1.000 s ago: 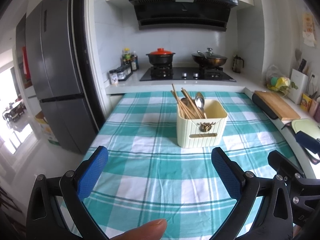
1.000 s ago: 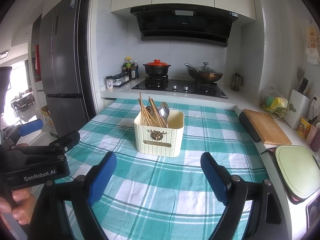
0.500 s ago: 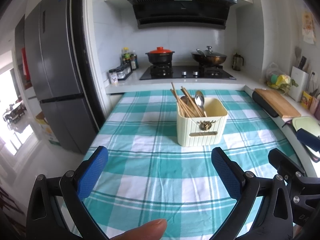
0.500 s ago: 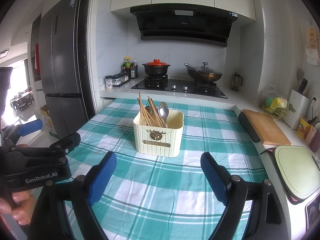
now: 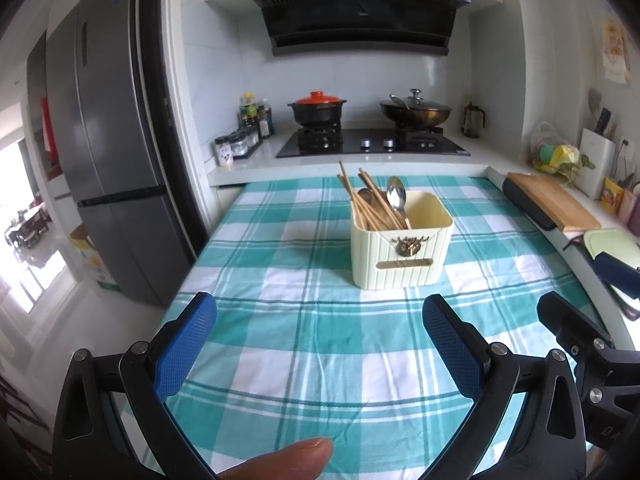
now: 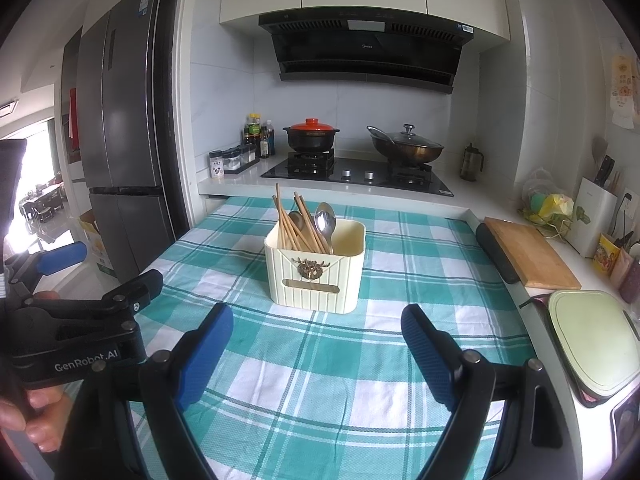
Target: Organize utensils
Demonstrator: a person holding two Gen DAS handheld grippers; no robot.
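Two grippers, both spread wide and pinching nothing: left gripper [image 5: 320, 308] low in the left wrist view, right gripper [image 6: 316, 316] low in the right wrist view, each hanging over bare checked tablecloth [image 5: 280, 280] at the lower middle of the frame.

Hardly anything different from a second ago. In the left wrist view, holder [image 5: 402, 256] sitting a shade higher in the frame than before, hinting at a small tilt or drift of that camera. In the right wrist view, same framing as before. Same finger spacing throughout, and the same fingertip [image 5: 292, 456] at the bottom edge.

For the task, so little motion settles nothing. Fits a pause ahead of reaching for the utensils as well as a pause with everything already stowed.

Cream ribbed holder, right of centre in the left view and centre in the right, upright on the cloth, with a brass-coloured ornament and a slot on the near wall. Wooden chopsticks [image 5: 368, 204] fanned and leaning toward the upper left, metal spoon [image 5: 397, 196] bowl-up just beside them, a second darker spoon bowl behind. All crowded into the holder's left part; right part seemingly bare. No loose utensils visible on the cloth.
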